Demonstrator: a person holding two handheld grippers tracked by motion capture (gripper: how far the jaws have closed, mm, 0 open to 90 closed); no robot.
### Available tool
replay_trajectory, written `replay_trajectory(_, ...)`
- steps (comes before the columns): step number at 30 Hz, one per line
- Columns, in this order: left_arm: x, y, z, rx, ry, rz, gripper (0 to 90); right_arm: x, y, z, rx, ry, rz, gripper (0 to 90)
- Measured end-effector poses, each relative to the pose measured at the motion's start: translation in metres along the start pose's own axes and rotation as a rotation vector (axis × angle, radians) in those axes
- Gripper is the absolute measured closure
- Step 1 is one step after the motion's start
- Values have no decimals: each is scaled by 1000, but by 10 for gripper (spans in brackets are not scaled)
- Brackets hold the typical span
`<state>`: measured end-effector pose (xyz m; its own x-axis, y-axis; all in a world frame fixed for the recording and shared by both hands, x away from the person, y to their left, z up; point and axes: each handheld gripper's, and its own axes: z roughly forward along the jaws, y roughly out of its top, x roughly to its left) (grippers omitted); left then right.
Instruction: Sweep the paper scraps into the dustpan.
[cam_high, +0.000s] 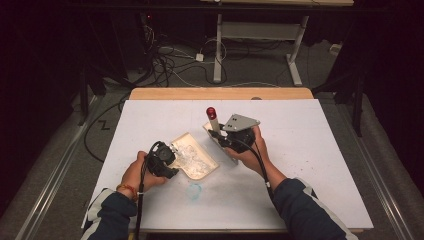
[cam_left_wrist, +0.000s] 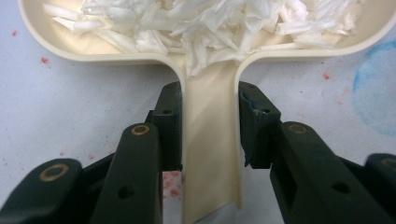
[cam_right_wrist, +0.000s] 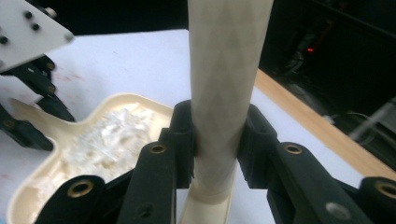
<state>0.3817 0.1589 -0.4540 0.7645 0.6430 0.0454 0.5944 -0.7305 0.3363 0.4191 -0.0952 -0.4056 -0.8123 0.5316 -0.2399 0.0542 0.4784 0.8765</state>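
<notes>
Both grippers loaded at the dustpan (cam_high: 196, 159).
Left gripper (cam_left_wrist: 210, 133) pinches dustpan handle; right gripper (cam_right_wrist: 217, 149), beside dustpan, pinches brush handle (cam_right_wrist: 225, 84).

No writing, label, brand mark or number can be read anywhere here. The cream dustpan (cam_left_wrist: 212, 154) and the pale brush handle (cam_right_wrist: 224, 93) are both plain, and the white table (cam_high: 310, 150) carries only red specks and a faint blue smudge (cam_high: 194, 190), none of them forming letters or signs.
</notes>
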Motion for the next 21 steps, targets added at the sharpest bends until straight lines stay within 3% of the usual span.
replay_trajectory(4,2,0,0,-5,-7,4,635,11,3,1,-7,76,-14,709)
replay_trajectory(5,2,0,0,-5,-6,5,635,16,7,-2,-32,140,-15,710)
replay_trajectory(7,1,0,0,-5,-6,3,635,21,11,-5,-40,166,-28,710)
replay_trajectory(10,1,0,0,-1,-1,4,634,24,15,-6,-44,143,-46,710)
replay_trajectory(14,2,-1,0,-6,-7,-3,634,22,17,-15,-53,139,-22,710)
replay_trajectory(18,4,-2,0,-11,-23,-12,634,15,20,-27,-70,98,-12,709)
replay_trajectory(21,3,-1,0,-8,-12,-11,635,10,17,-29,-61,54,0,709)
